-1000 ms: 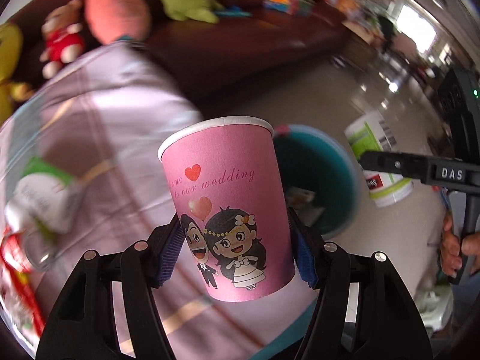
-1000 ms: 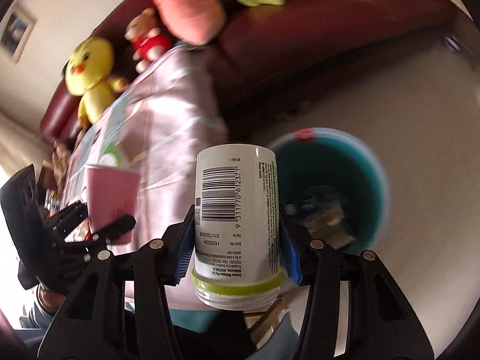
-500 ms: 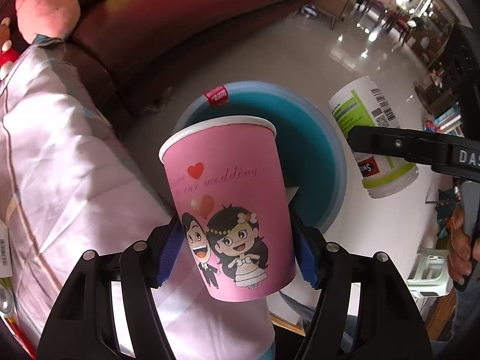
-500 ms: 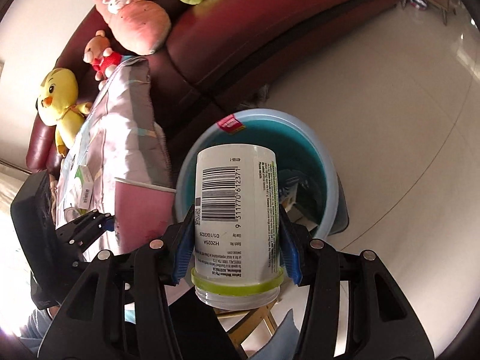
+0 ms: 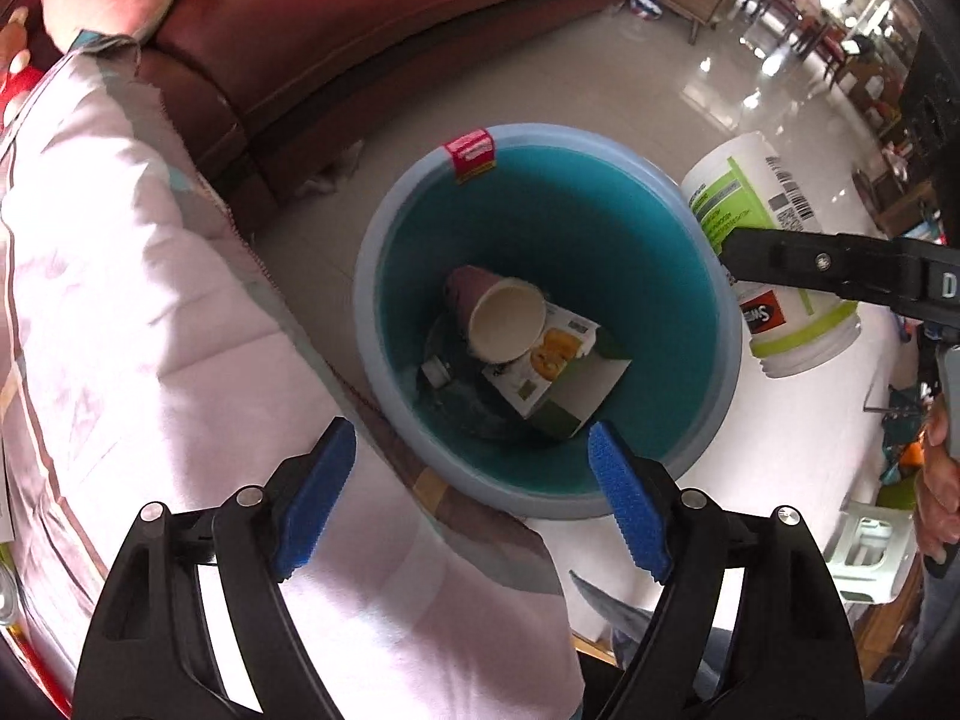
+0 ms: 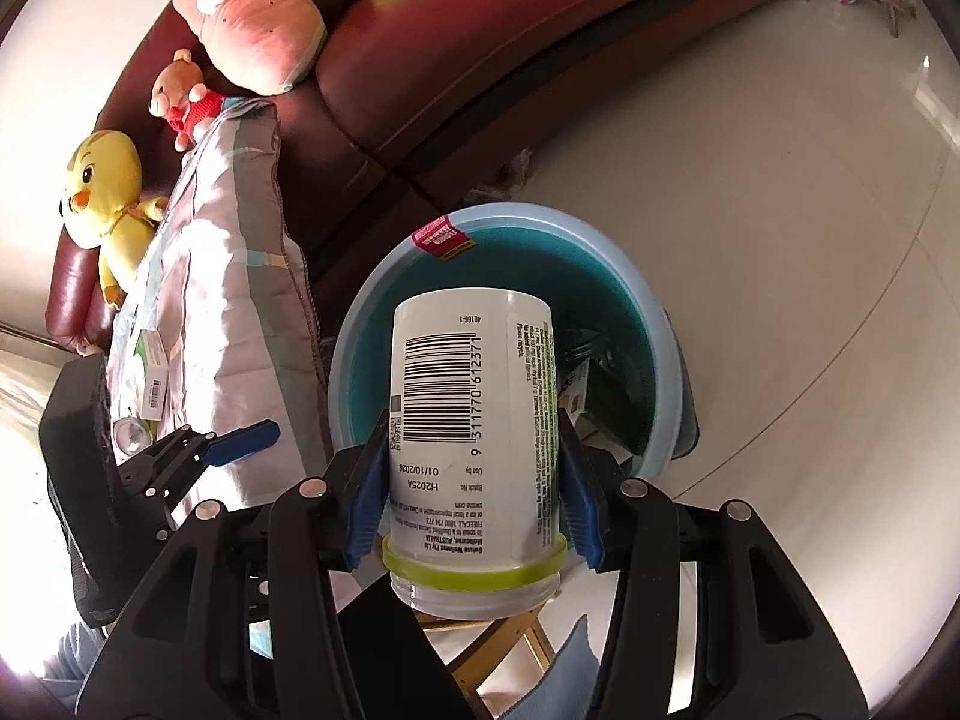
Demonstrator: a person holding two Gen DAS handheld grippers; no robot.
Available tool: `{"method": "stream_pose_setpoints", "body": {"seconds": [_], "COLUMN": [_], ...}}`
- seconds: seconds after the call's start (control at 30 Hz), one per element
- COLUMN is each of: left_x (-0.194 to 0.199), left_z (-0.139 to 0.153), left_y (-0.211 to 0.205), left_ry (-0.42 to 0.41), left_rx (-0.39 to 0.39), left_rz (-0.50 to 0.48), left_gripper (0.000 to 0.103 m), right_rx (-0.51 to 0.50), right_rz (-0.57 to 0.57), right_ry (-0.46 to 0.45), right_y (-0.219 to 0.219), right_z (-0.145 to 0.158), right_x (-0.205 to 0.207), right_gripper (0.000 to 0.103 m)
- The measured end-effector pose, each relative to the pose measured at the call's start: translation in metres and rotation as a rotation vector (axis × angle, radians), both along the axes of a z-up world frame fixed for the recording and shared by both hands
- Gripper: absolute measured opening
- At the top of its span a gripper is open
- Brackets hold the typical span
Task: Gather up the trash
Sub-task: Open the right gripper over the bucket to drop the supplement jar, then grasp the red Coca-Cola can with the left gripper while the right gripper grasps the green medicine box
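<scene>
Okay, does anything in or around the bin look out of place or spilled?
Nothing stands out. The pink paper cup lies on its side inside the blue bin, on a flattened carton, as dropped trash would. No spill shows on the floor. The right claw grips the white bottle upside down above the bin.

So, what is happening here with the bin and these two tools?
A person is collecting trash with tongs in each hand. The left tongs are opening above the blue bin, with nothing between them; a pink cup lies inside the bin on a carton. The right tongs grip a white bottle, upside down, over the bin's near rim. It is not yet dropped.
</scene>
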State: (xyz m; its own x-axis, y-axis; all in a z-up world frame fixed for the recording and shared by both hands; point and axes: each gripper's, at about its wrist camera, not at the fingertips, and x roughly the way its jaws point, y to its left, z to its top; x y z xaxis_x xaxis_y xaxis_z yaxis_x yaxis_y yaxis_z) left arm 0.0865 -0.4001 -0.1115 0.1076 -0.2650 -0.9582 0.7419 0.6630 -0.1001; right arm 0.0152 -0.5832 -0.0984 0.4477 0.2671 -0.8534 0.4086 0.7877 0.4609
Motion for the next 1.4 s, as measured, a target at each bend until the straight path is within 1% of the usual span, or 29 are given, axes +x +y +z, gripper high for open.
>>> {"method": "stream_pose_setpoints", "body": {"seconds": [0.07,0.2,0.27,0.3,0.33,0.4,0.47,0.5,0.63,0.73,1.03,1.17,1.4], "left_x": [-0.001,-0.003,-0.004,-0.003,-0.003,-0.001,0.003,0.005,0.01,0.012,0.023,0.03,0.043], "left_z": [0.003,0.016,0.022,0.024,0.026,0.029,0.033,0.035,0.041,0.048,0.069,0.079,0.086], "left_y": [0.004,0.012,0.015,0.018,0.021,0.028,0.036,0.04,0.059,0.078,0.152,0.194,0.27], "left_ry": [0.006,-0.004,-0.015,-0.018,-0.021,-0.023,-0.022,-0.022,-0.026,-0.033,-0.065,-0.068,-0.074], "left_rx": [-0.013,-0.044,-0.053,-0.058,-0.063,-0.075,-0.083,-0.088,-0.107,-0.119,-0.139,-0.157,-0.173], "left_rz": [0.007,0.015,0.022,0.027,0.033,0.052,0.072,0.082,0.125,0.156,0.279,0.37,0.544], "left_gripper": [0.081,0.087,0.088,0.089,0.09,0.092,0.092,0.092,0.092,0.092,0.093,0.093,0.093], "right_rx": [0.0,0.0,-0.002,0.001,0.003,-0.008,-0.012,-0.019,-0.041,-0.051,-0.08,-0.097,-0.147], "right_rz": [0.005,0.02,0.029,0.03,0.03,0.035,0.038,0.039,0.05,0.064,0.143,0.196,0.313], "right_ry": [0.005,0.024,0.04,0.044,0.047,0.044,0.044,0.046,0.054,0.059,0.04,0.027,0.031], "right_y": [0.001,0.008,0.013,0.015,0.017,0.02,0.023,0.025,0.034,0.043,0.096,0.128,0.188], "right_z": [-0.001,-0.005,-0.008,-0.009,-0.009,-0.007,-0.005,-0.003,0.003,0.007,0.032,0.045,0.063], "right_x": [0.003,0.012,0.017,0.019,0.021,0.023,0.025,0.026,0.027,0.029,0.046,0.058,0.084], "right_gripper": [0.048,0.048,0.049,0.055,0.063,0.064,0.069,0.07,0.073,0.073,0.075,0.075,0.076]}}
